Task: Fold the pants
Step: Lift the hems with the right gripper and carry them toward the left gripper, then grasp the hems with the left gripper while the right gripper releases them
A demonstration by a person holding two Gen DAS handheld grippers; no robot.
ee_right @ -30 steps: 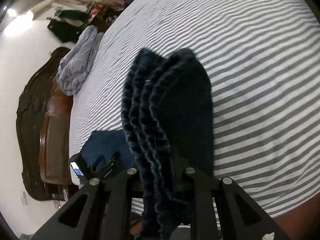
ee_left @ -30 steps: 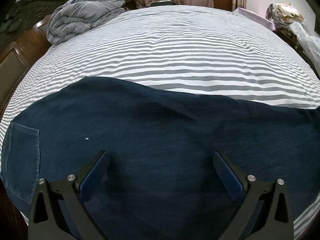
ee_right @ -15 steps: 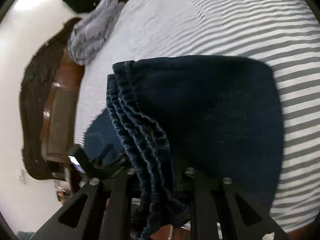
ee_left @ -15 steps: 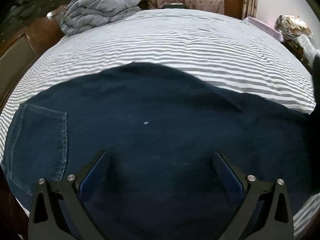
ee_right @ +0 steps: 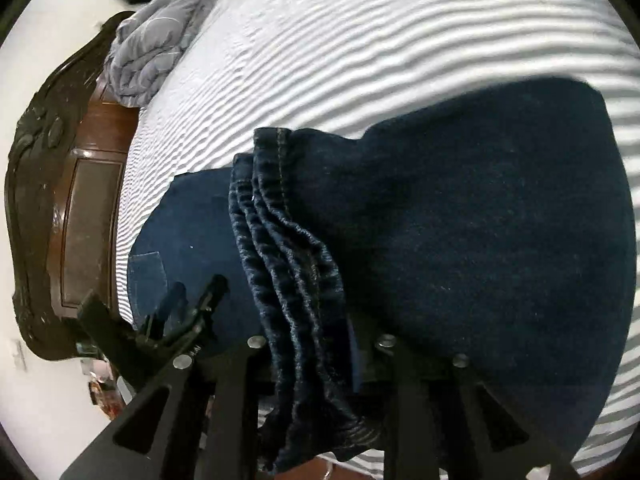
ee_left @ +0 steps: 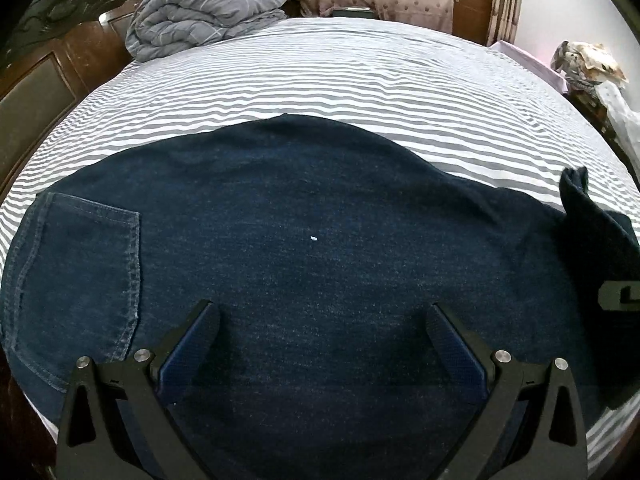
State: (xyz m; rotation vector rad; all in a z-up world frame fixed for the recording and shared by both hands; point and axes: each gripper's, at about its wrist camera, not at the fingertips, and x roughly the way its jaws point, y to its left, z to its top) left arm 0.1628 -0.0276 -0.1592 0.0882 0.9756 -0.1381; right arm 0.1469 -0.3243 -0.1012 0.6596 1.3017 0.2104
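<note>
The left gripper (ee_left: 320, 344) stood with its jaws wide apart above the pants (ee_left: 304, 248), nothing between its blue pads (ee_left: 452, 352) and no contact with the cloth to be seen. The right gripper (ee_right: 320, 344) had the bunched hems (ee_right: 288, 264) of the legs between its fingers; its jaws had just been opening a little, yet the denim still sat pinched there.

The pants, dark blue denim, lay flat on the striped bedsheet (ee_left: 340, 72). In the left wrist view their long axis ran across the bed from left to right, the back pocket (ee_left: 80, 276) at the left end and the legs leading right, where the cloth rose and doubled back toward the seat. A folded grey quilt (ee_left: 204, 8) rested well apart by the wooden headboard (ee_left: 48, 72).
</note>
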